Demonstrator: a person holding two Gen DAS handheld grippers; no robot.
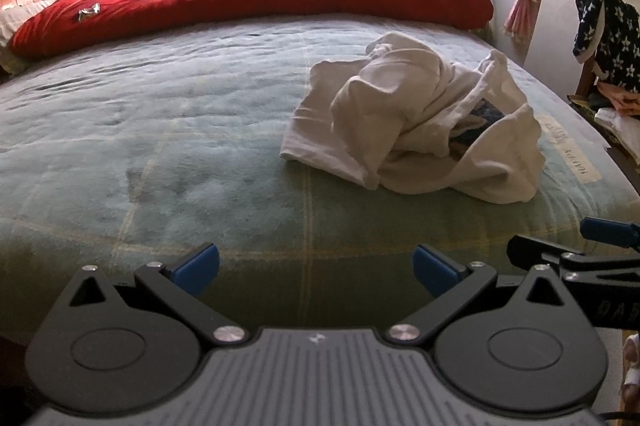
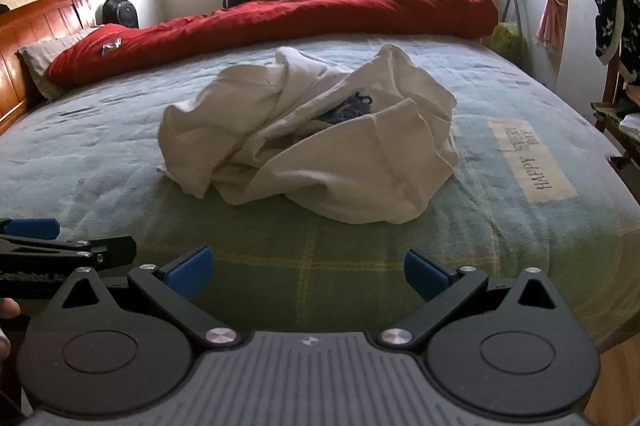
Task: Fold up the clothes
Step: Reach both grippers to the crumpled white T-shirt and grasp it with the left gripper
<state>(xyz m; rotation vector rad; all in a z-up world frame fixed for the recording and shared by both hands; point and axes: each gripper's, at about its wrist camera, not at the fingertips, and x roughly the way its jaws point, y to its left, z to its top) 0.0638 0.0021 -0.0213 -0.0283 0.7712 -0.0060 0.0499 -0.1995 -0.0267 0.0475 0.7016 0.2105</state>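
A crumpled white cotton garment [image 2: 308, 137] with a dark print is heaped near the bed's foot-end edge on the green-blue plaid blanket [image 2: 120, 153]. Both the left gripper [image 1: 316, 268] and right gripper [image 2: 306, 272] are held wide, empty, short of it. Bunched layers may be pinched together, so spreading could fail.

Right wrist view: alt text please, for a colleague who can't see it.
A crumpled white garment lies in a heap on a green plaid blanket. The right gripper is open and short of it, and a red duvet lies behind.
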